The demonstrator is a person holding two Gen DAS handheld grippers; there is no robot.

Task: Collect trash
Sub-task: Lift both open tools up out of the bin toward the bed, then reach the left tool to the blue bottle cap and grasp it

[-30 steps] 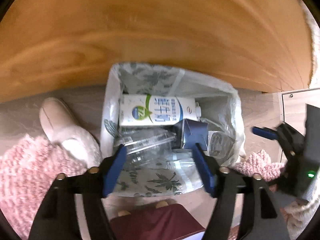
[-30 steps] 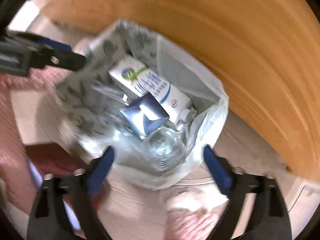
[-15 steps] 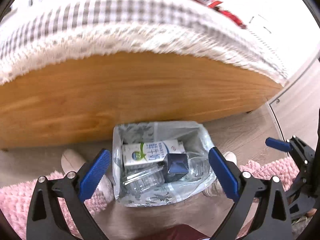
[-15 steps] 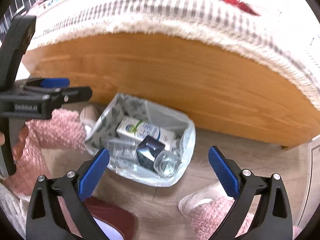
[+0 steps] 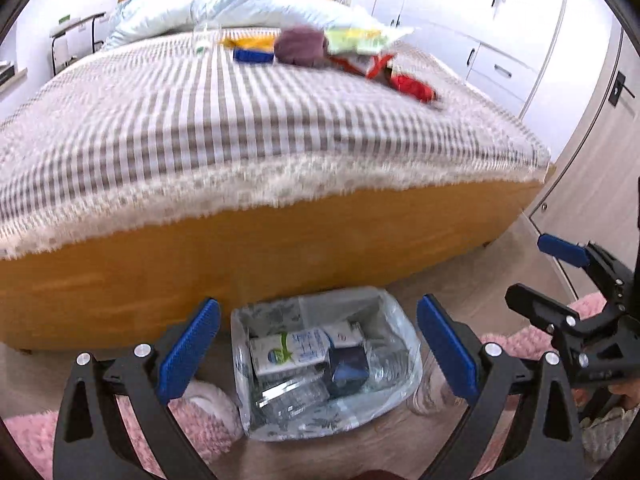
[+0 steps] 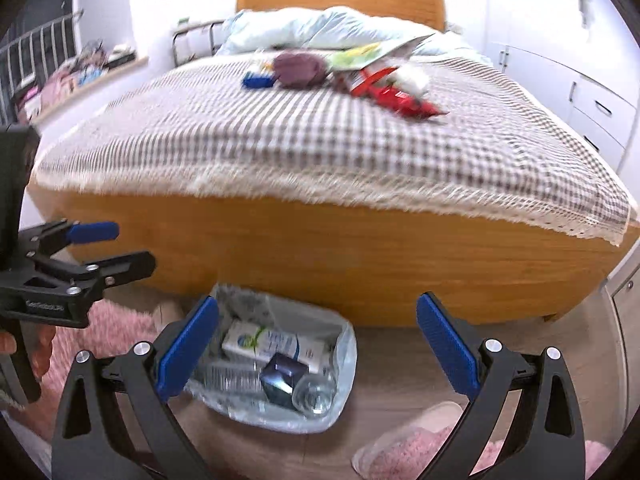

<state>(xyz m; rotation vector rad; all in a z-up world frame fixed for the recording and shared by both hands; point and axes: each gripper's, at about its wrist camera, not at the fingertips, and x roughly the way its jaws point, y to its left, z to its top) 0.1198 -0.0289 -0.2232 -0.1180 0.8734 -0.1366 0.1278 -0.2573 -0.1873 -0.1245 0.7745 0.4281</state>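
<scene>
— What do your tongs hold?
— Nothing. My left tongs (image 5: pixel 318 354) stand wide apart, having just been opening, with nothing between the pads. My right tongs (image 6: pixel 318 354) are spread just as wide, also bare.

— Where is the trash?
— Item one: a bin bag (image 5: pixel 400 376) on the floor against the wooden bed frame (image 5: pixel 280 256), below both tongs. Inside: a white milk carton (image 5: pixel 292 350), a dark blue box (image 5: pixel 348 366), clear plastic bottles (image 5: pixel 292 394).
— Item two: litter on the checked bedspread (image 6: pixel 320 140), well apart from the bag: red wrappers (image 6: pixel 396 98), a blue piece (image 6: pixel 256 79), a purple bundle (image 6: pixel 300 67), a green-yellow packet (image 6: pixel 354 54).

— Anything else?
— Pink slippers (image 6: pixel 404 448) on the floor beside the bag.
</scene>
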